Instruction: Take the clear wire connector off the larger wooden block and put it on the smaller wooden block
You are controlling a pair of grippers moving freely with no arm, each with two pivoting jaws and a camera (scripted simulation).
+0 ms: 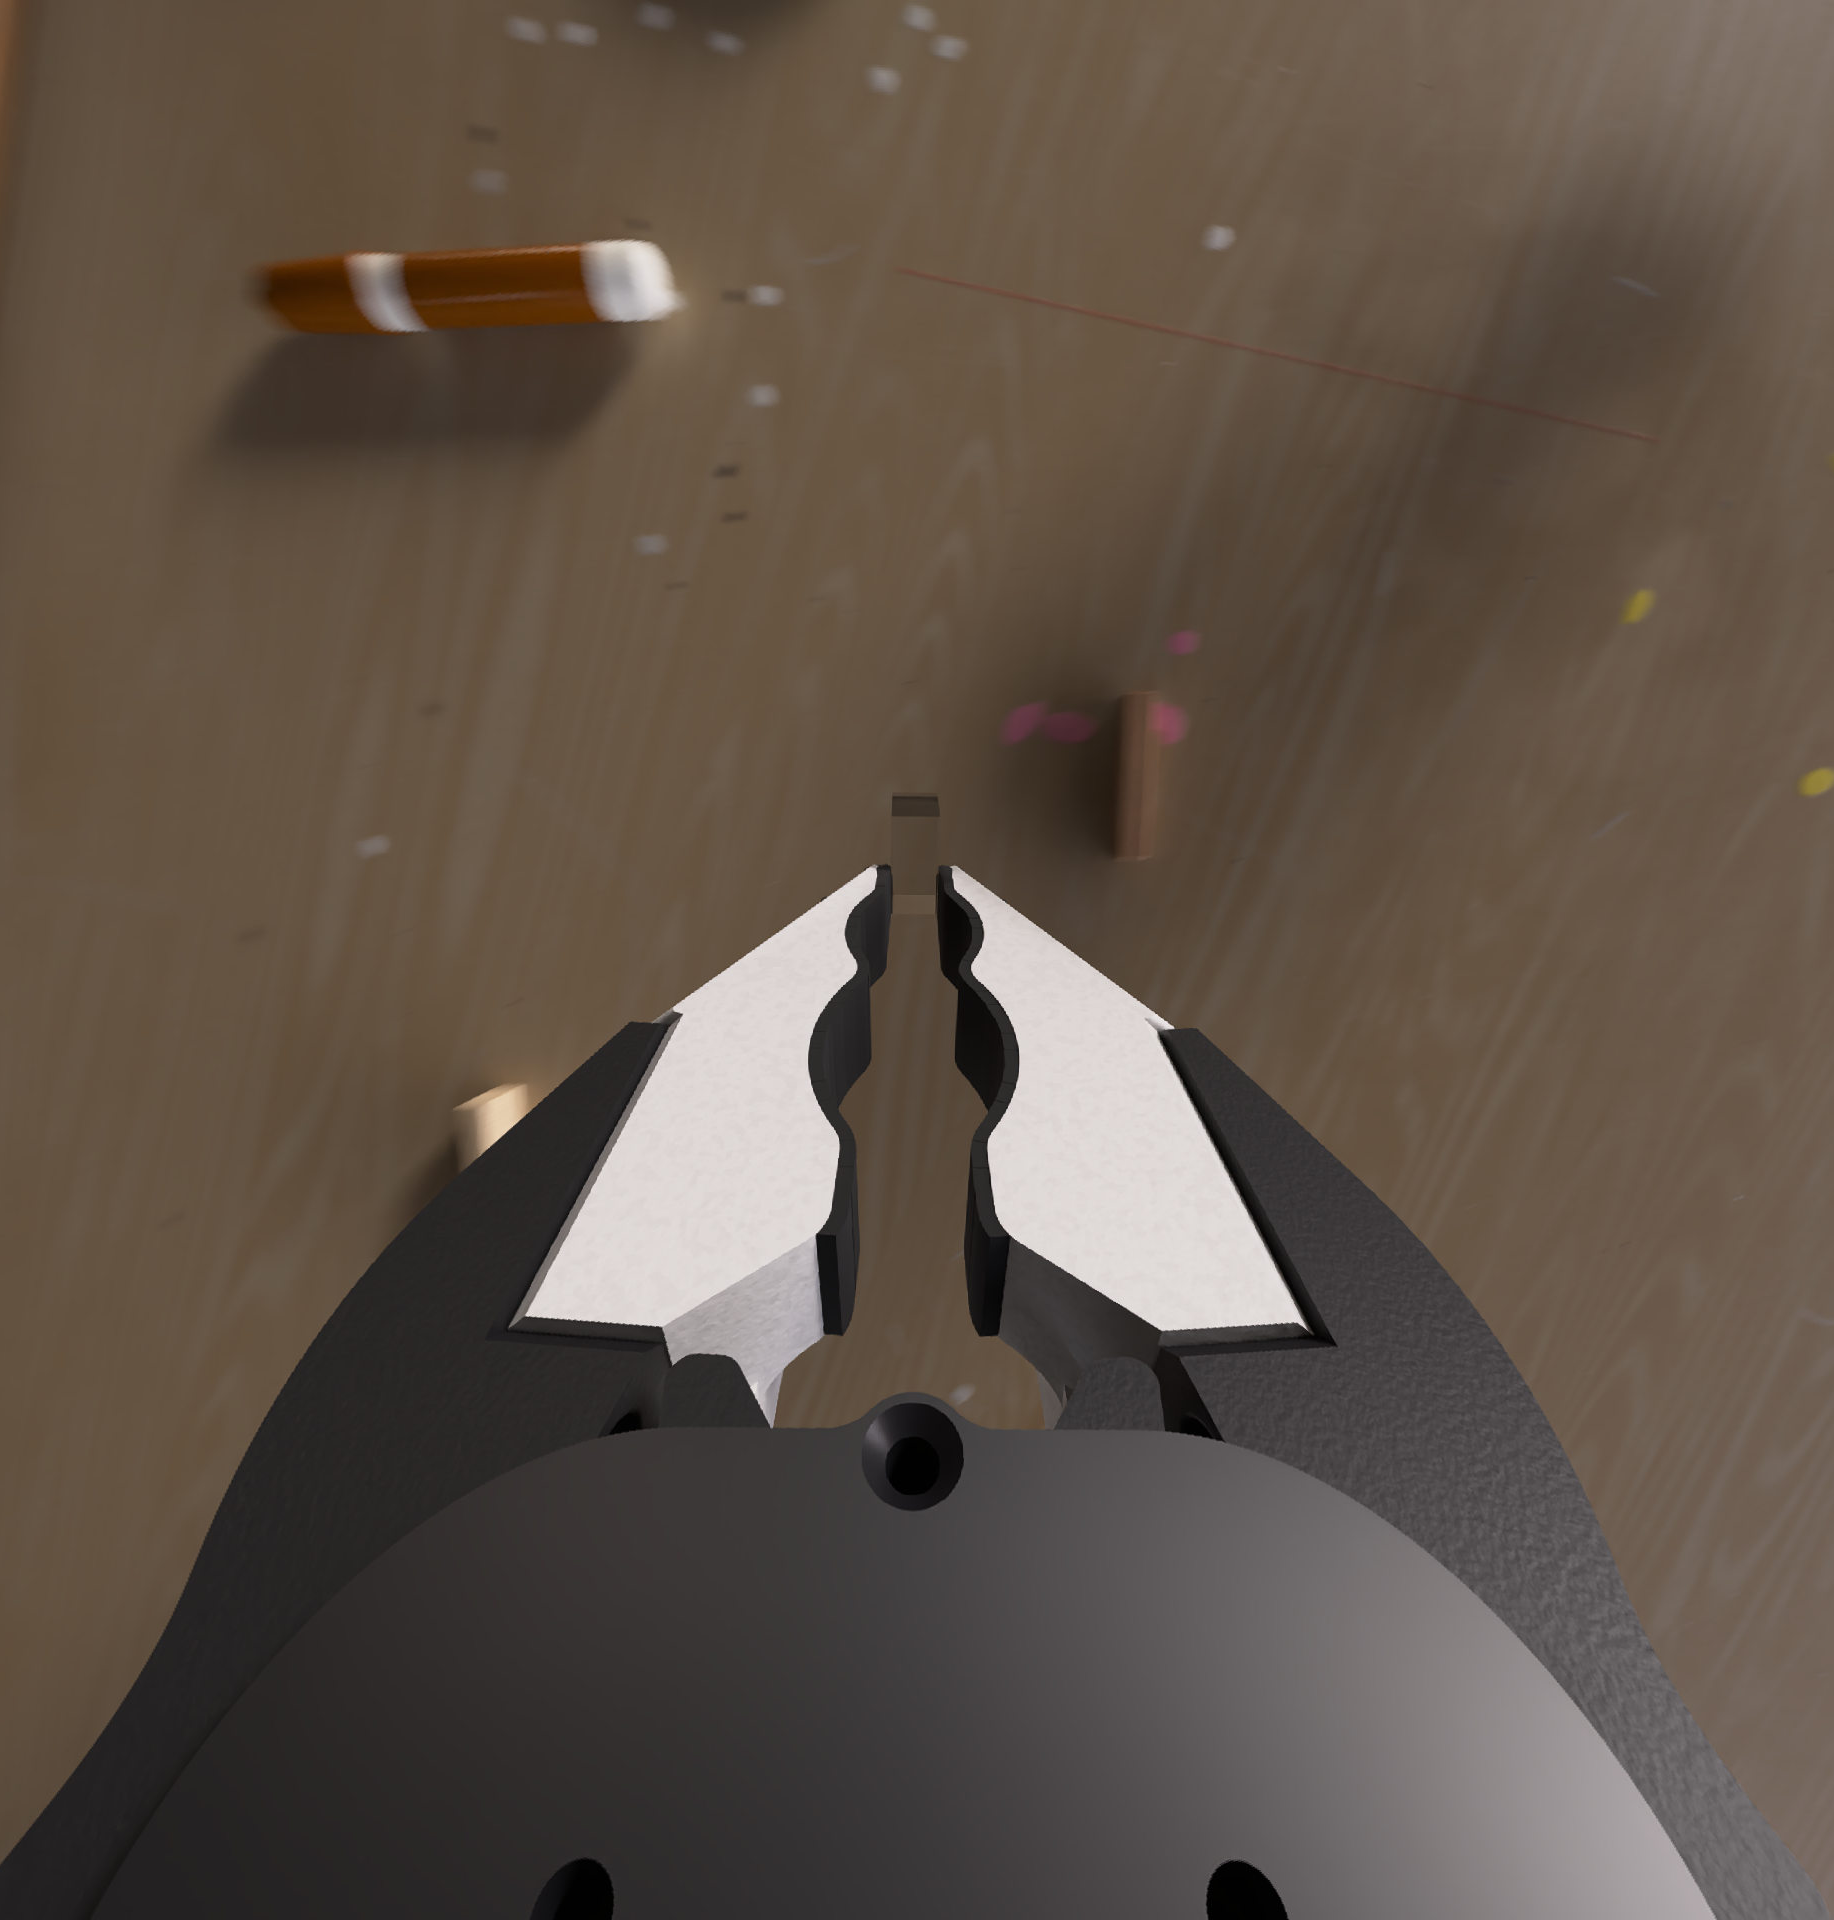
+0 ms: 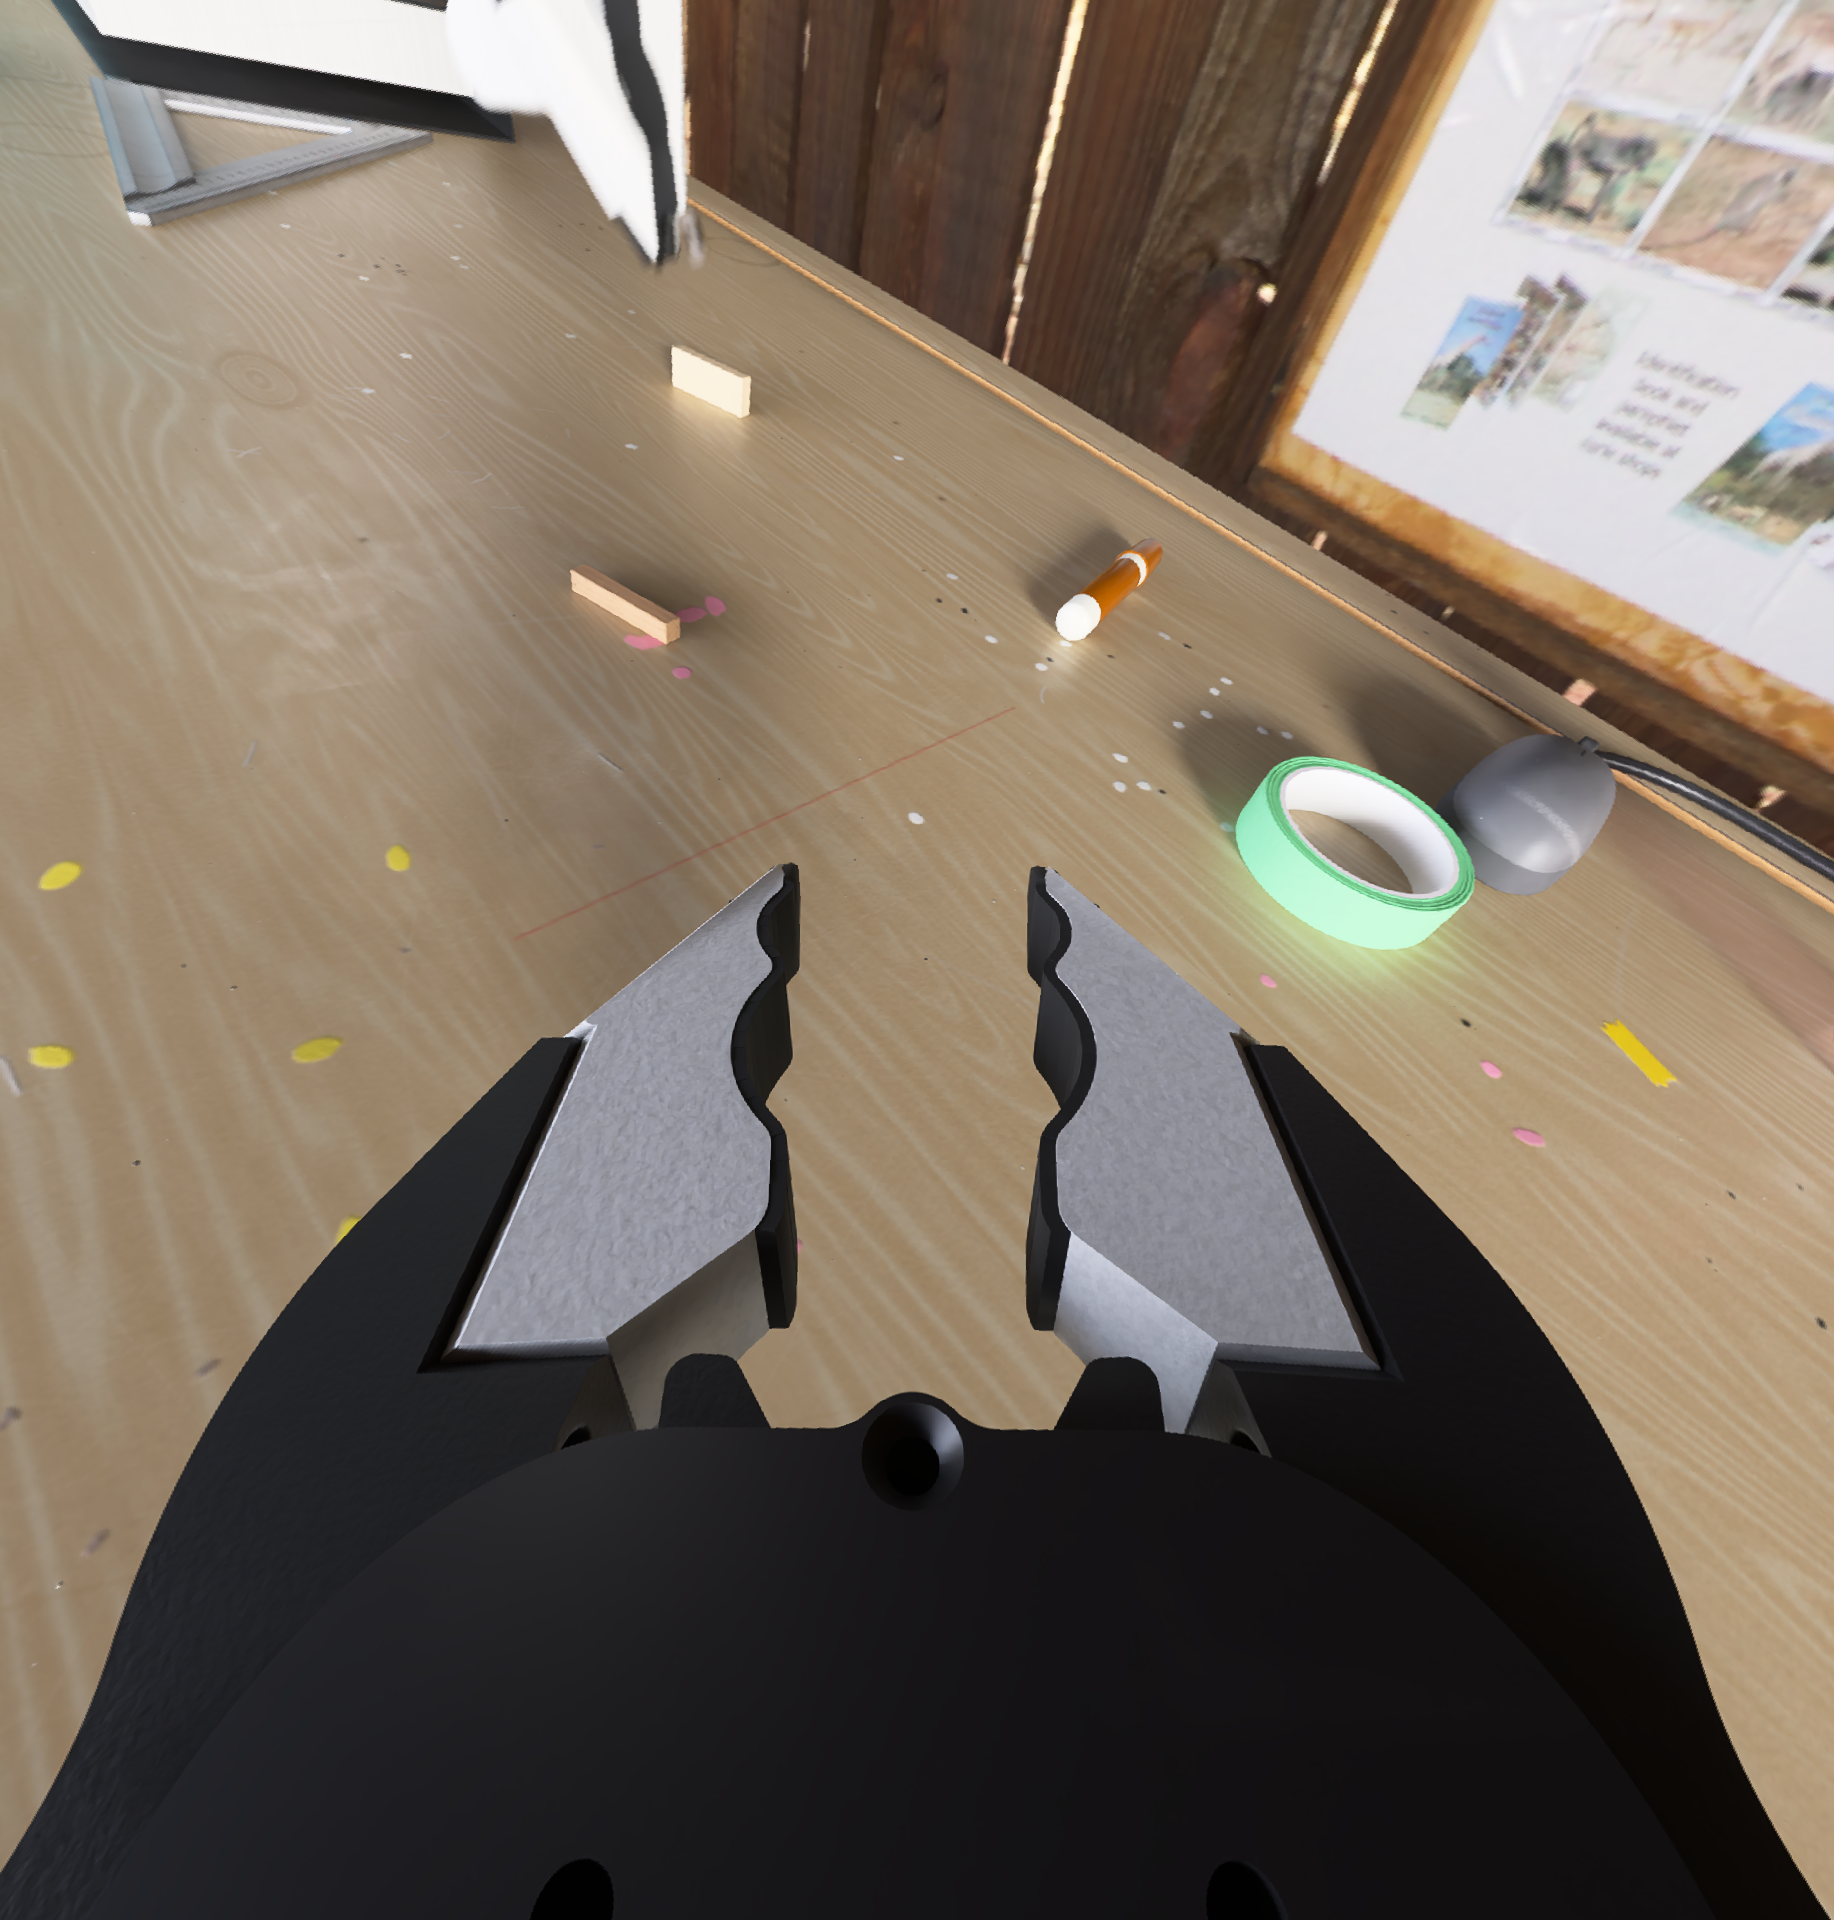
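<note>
The left gripper [image 1: 915,883] looks steeply down at the table [image 1: 1412,1039] with its jaws narrow, pinched on the connector [image 1: 914,836], a small clear piece that juts out just past the fingertips at mid-frame, its long axis running along the fingers. It appears lifted clear of both blocks.

The darker, slim block [image 1: 1139,774] lies right of and slightly above the tips, its long axis running up and down the frame. The paler block [image 1: 489,1122] peeks out at the lower left, half hidden by the gripper body. Which of the two is smaller I cannot settle from these views; the slim one looks the likelier target, and if so the move is a short shift to the right before setting down.

The right gripper [image 2: 913,883] hangs well back with its jaws wide and nothing between them; the left is by far the nearer. An orange marker [image 1: 466,289] lies in the upper left.
</note>
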